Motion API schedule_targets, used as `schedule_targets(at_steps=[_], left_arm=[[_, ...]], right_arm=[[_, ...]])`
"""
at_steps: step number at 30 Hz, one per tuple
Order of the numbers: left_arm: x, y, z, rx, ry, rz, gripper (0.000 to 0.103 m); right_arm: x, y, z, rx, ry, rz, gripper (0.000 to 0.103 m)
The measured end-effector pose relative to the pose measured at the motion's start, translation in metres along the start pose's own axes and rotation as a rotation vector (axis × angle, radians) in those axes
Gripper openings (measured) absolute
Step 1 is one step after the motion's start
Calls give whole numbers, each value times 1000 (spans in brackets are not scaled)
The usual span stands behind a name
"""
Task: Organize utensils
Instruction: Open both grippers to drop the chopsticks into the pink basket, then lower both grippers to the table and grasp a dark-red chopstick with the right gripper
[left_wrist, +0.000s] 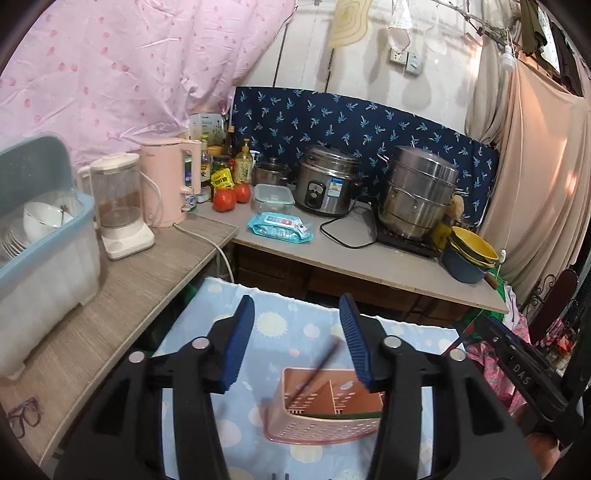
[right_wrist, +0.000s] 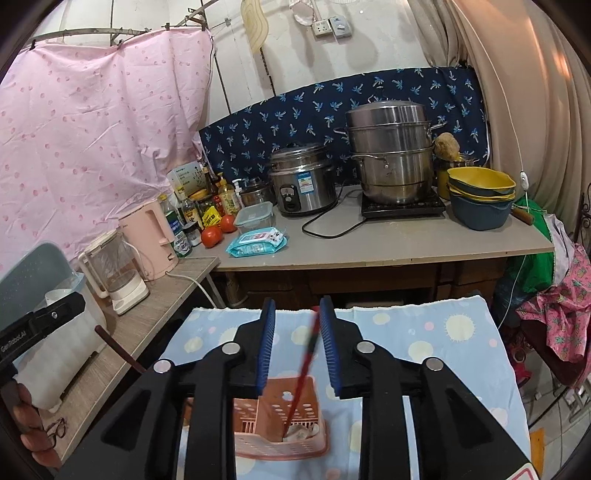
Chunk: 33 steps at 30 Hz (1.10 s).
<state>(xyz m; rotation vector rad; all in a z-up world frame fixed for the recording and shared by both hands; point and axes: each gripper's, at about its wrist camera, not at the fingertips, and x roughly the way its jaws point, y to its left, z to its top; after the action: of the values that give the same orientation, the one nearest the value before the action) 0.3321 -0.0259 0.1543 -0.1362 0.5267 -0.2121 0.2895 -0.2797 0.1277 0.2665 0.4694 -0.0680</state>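
Observation:
A pink perforated utensil basket (left_wrist: 325, 413) sits on a small table with a light blue dotted cloth (left_wrist: 288, 332); it also shows in the right wrist view (right_wrist: 280, 432). My left gripper (left_wrist: 297, 332) is open above the basket; a blurred dark chopstick (left_wrist: 317, 369) leans in the basket between its fingers, not gripped. My right gripper (right_wrist: 297, 339) is open above the basket; a red chopstick (right_wrist: 304, 369) stands in the basket's right compartment, leaning by the right finger. Whether the finger touches it is unclear.
A grey-wood side table (left_wrist: 122, 288) on the left carries a blue dish bin (left_wrist: 44, 236), blender (left_wrist: 118, 210) and pink kettle (left_wrist: 166, 184). The back counter (right_wrist: 388, 243) holds a rice cooker (right_wrist: 303, 181), steamer pot (right_wrist: 391, 155), stacked bowls (right_wrist: 480, 195), wipes, tomatoes. Glasses (left_wrist: 24, 415) lie near the edge.

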Motion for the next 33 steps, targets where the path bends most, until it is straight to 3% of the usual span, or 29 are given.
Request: schedule_targets(at_steps=[8,14,26,33], left_arm=[[-17,7,-9,-24,29,-5,46],[-39,14,-33,-23,58,0,46],[-80,34,-150,-6,228,64,47],[-92,47,-227,-14,370,81,47]], right_arm=[[-23,4,-10,-17,2,7,26],[-50,5,-38,-24,30,16,26],[-121,6,-168,-77,187,-15,26],[-144,9,-258,-97,360,-7,26]])
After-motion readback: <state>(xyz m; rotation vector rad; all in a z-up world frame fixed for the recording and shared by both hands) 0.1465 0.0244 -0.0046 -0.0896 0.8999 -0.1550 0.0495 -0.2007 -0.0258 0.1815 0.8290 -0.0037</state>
